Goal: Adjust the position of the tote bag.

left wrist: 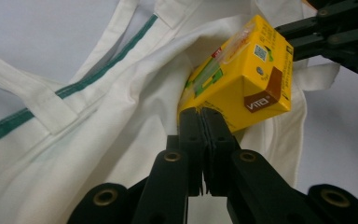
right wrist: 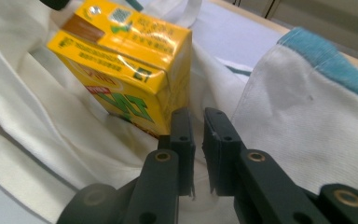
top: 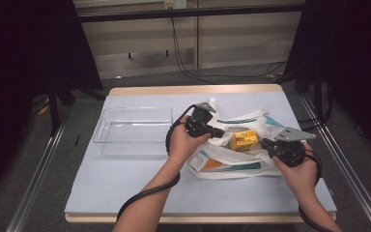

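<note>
The yellow drink carton lies on the limp white tote bag, at about three o'clock from table centre, between the left gripper, pinched shut on the bag's cloth beside the carton, and the right gripper, nearly closed and seemingly nipping cloth too, though that grip is hard to see. Light and stiff but crushable, the carton is best clamped across its broad faces. The clear tray at nine o'clock leaves open table toward six.

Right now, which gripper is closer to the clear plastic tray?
Left. The left gripper lies just right of the clear tray; the right gripper sits farther right, beyond the yellow carton.
</note>
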`<action>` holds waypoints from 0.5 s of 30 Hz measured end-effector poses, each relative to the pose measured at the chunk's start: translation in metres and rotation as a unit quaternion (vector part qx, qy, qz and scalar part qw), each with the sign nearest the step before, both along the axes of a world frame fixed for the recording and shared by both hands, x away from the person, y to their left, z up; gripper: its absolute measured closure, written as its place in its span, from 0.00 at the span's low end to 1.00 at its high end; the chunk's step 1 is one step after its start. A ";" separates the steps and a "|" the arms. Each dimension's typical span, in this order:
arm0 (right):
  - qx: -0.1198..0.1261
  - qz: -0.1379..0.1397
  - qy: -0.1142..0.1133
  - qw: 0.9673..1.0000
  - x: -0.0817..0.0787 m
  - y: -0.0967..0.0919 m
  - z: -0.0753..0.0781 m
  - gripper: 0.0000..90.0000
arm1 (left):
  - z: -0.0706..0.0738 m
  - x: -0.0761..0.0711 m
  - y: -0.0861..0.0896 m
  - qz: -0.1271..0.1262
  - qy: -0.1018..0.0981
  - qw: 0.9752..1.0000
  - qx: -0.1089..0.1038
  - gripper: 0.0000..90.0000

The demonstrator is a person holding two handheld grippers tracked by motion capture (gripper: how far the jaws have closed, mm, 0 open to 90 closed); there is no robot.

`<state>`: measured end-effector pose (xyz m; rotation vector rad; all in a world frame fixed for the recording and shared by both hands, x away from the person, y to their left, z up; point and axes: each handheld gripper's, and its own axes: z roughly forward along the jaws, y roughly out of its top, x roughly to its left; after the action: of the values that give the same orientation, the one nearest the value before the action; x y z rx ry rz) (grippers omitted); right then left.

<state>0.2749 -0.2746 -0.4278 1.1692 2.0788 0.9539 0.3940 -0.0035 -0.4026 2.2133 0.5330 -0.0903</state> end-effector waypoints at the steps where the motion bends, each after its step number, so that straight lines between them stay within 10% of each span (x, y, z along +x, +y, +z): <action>1: -0.003 0.002 0.001 1.000 0.002 0.000 -0.001 0.91 | -0.001 -0.002 0.000 -0.002 0.002 1.000 0.000 0.98; 15: -0.019 -0.022 0.008 1.000 0.004 -0.012 -0.008 0.96 | -0.017 -0.016 0.008 -0.011 0.008 1.000 0.006 1.00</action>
<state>0.2787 -0.2865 -0.4362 1.2005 2.0662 0.8849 0.3783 0.0042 -0.4201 2.2320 0.5195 -0.1177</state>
